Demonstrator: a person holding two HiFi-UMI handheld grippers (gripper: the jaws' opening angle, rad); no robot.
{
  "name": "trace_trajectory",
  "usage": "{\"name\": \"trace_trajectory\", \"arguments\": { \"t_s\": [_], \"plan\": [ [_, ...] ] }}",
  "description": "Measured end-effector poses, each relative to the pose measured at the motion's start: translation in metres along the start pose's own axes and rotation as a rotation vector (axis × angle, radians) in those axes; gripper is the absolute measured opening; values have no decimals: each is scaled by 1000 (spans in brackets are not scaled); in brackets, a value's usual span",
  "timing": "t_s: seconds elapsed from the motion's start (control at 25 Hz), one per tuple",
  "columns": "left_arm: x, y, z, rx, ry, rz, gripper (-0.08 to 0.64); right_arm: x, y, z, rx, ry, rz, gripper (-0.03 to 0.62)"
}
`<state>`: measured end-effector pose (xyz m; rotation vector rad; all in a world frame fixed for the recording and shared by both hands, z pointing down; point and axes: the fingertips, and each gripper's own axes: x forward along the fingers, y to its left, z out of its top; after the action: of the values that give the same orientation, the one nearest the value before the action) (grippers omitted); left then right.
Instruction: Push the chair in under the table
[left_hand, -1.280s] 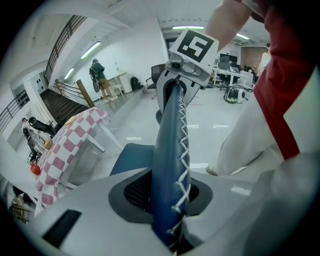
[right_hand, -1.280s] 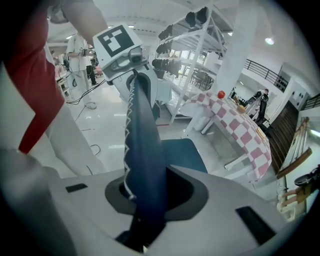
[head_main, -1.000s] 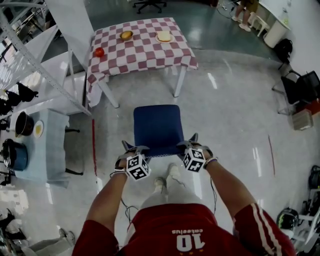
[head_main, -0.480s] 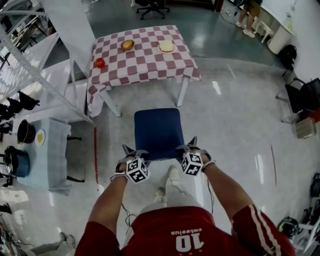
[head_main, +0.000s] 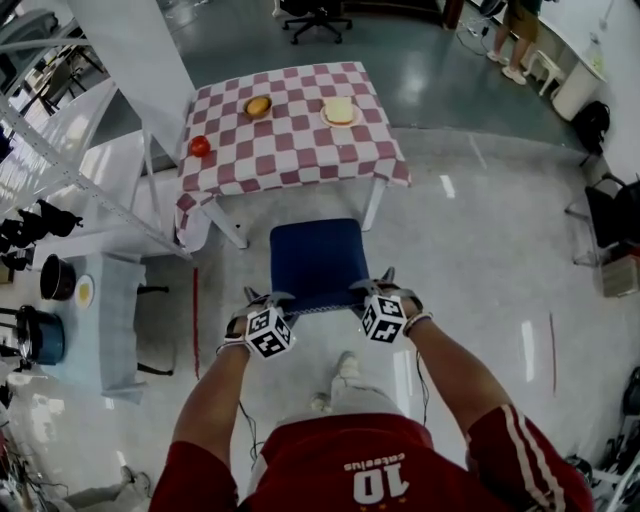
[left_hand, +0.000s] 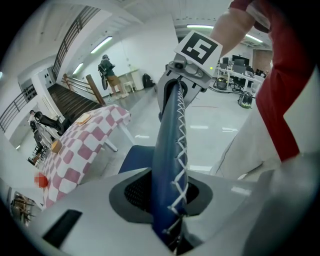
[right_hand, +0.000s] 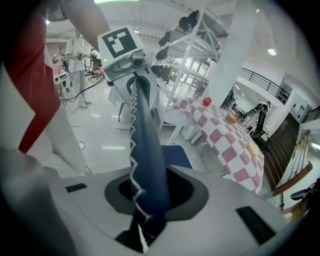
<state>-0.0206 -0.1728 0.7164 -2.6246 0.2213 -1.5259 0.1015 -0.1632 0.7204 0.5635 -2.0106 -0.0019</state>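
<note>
Closer than a second ago, the blue chair has slid up toward the checked table, and both grippers have travelled with it.

I can read only one piece of writing, a white number 10 on the person's red shirt, upside down from the head view. The word beside it is too small to read.

The floor is pale and glossy and reflects the ceiling lights. The room is a large open hall with a staircase. The red-and-white cloth carries a red fruit, a small dish and a plate.

The left gripper has its jaws set narrow, pinching the top of the backrest, which is blue with white cross-stitching. The right gripper pinches the same edge at its other end.

The front of the chair's seat lies between the table's two near legs, just short of the cloth's hem.
</note>
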Motion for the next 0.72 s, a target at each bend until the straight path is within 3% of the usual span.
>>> {"name": "trace_trajectory", "arguments": {
  "t_s": [0.24,0.72],
  "plan": [
    [5,32,15,4,-10,34,83,1,-40,3,-20,-12,-16,97],
    [17,103,-1,31,-16,17,83,38,-92,24,10,18,-30,92]
  ]
}}
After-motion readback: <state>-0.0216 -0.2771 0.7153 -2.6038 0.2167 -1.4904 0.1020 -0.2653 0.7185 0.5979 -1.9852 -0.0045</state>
